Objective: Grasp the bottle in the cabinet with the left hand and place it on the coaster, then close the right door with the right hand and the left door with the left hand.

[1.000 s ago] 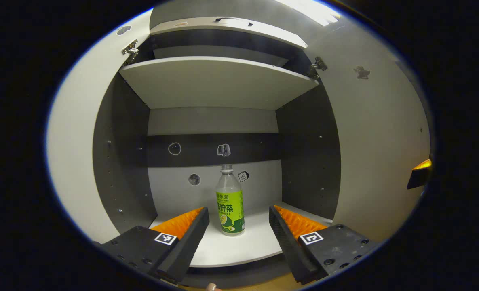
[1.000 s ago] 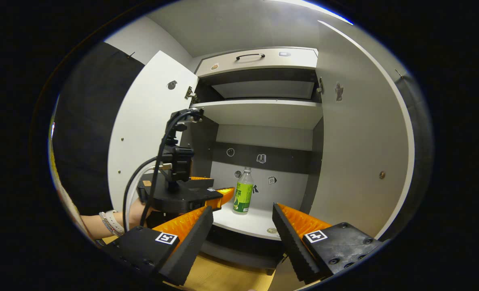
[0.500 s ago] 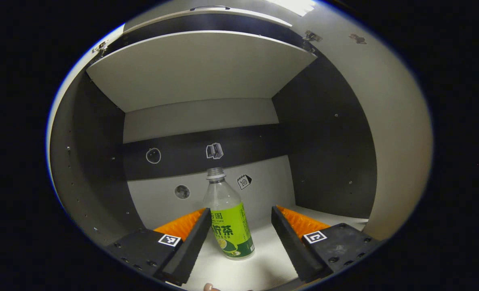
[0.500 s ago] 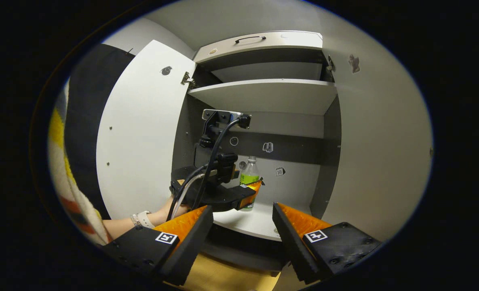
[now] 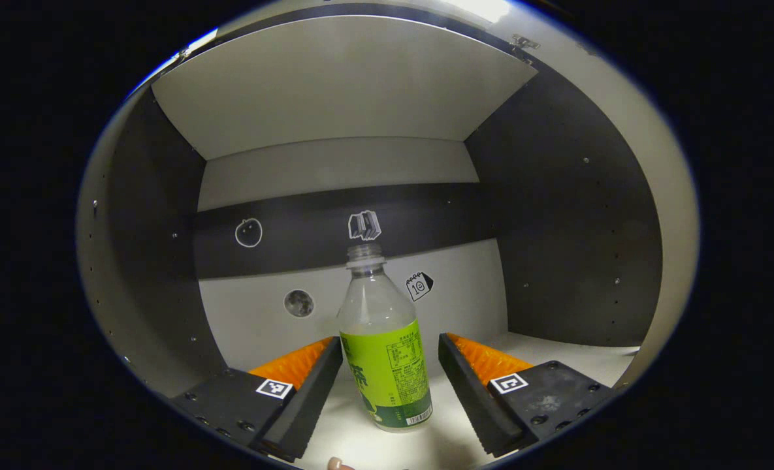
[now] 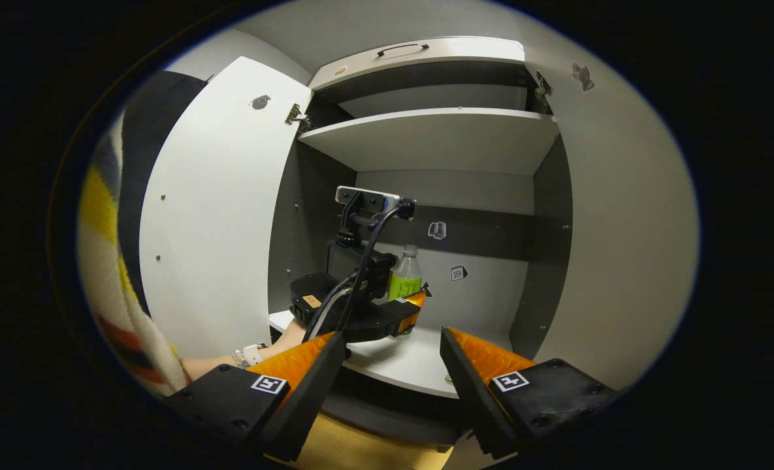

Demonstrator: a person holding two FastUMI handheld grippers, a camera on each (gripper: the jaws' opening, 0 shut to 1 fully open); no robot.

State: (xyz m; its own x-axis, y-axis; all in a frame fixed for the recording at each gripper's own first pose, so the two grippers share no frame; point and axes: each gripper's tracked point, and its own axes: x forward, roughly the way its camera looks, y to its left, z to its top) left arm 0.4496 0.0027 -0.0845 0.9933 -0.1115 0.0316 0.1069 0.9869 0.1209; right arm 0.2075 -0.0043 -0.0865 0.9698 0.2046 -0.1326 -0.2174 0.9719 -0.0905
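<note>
A clear bottle (image 5: 383, 352) with a green label and no cap stands upright on the cabinet's lower white shelf (image 5: 556, 346). My left gripper (image 5: 390, 346) is open, its fingers on either side of the bottle's labelled body. The left finger lies close against the bottle and a gap shows on the right. In the right gripper view the left gripper (image 6: 367, 313) reaches into the cabinet with the bottle (image 6: 405, 277) at its tips, held by a hand (image 6: 282, 343). My right gripper (image 6: 392, 336) hangs open in front of the cabinet, holding nothing.
Both cabinet doors stand open: the left door (image 6: 217, 209) and the right door (image 6: 615, 228). An upper shelf (image 6: 439, 134) spans the cabinet above the bottle, with a drawer front and handle (image 6: 403, 49) higher up. Dark side walls (image 5: 569, 228) flank the compartment. A wooden floor (image 6: 367, 450) lies below.
My left gripper has pushed forward into the cabinet, and the bottle now stands between its fingers instead of ahead of them. The right gripper has edged slightly closer to the cabinet.
</note>
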